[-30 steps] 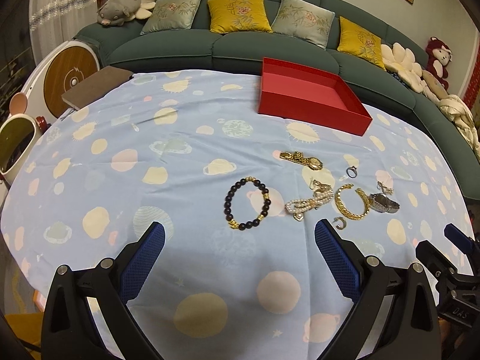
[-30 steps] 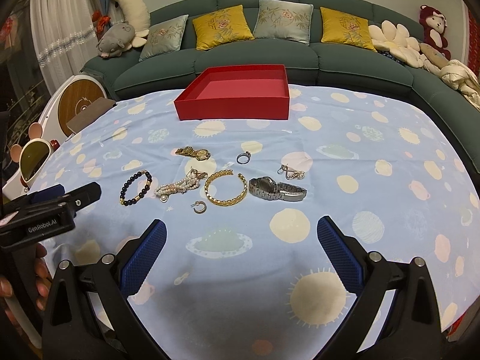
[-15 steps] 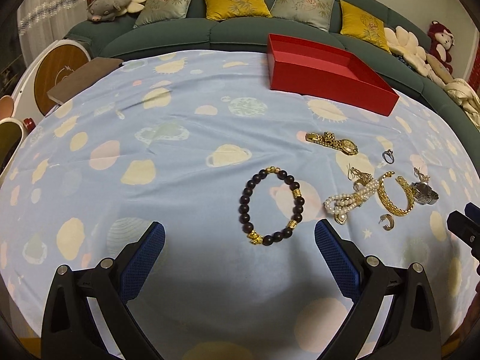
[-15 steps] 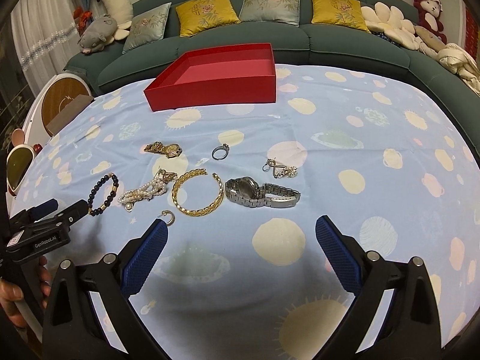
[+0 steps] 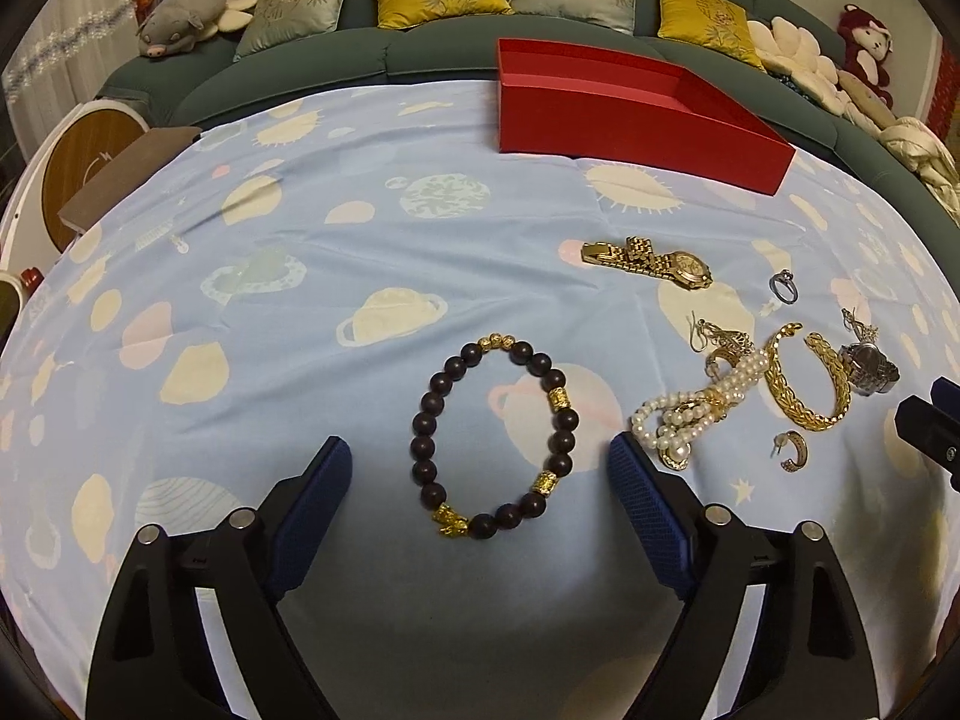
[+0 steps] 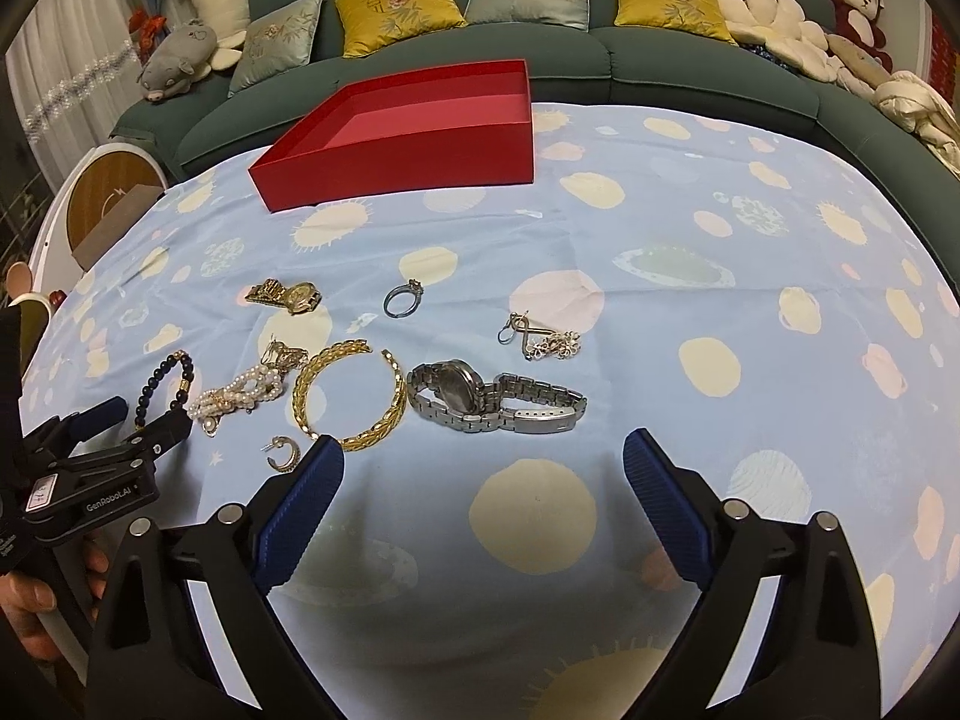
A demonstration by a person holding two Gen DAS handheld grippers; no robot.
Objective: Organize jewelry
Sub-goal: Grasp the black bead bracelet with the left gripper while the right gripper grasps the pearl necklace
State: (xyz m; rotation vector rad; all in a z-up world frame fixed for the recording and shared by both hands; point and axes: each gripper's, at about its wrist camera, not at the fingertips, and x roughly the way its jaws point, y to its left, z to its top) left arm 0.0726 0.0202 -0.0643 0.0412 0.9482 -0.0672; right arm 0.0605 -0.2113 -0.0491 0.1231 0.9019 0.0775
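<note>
My left gripper (image 5: 480, 480) is open, low over the cloth, its fingers on either side of a dark bead bracelet (image 5: 495, 435) with gold beads. My right gripper (image 6: 483, 468) is open just in front of a silver watch (image 6: 492, 399) and a gold bangle (image 6: 351, 396). Also on the cloth: a pearl bracelet (image 6: 240, 390), a gold watch (image 6: 288, 295), a silver ring (image 6: 403, 300), a gold hoop earring (image 6: 285, 453) and a small chain piece (image 6: 543, 339). An open red box (image 6: 414, 126) stands at the far side.
The table has a light blue planet-print cloth (image 6: 690, 300). A green sofa (image 6: 600, 60) with cushions and plush toys curves behind it. A round white device (image 6: 102, 204) stands at the left. My left gripper's side shows in the right wrist view (image 6: 102, 444).
Both grippers have moved forward and lower toward the jewelry. The left now straddles the bead bracelet; the right is close to the silver watch. Both remain open.
</note>
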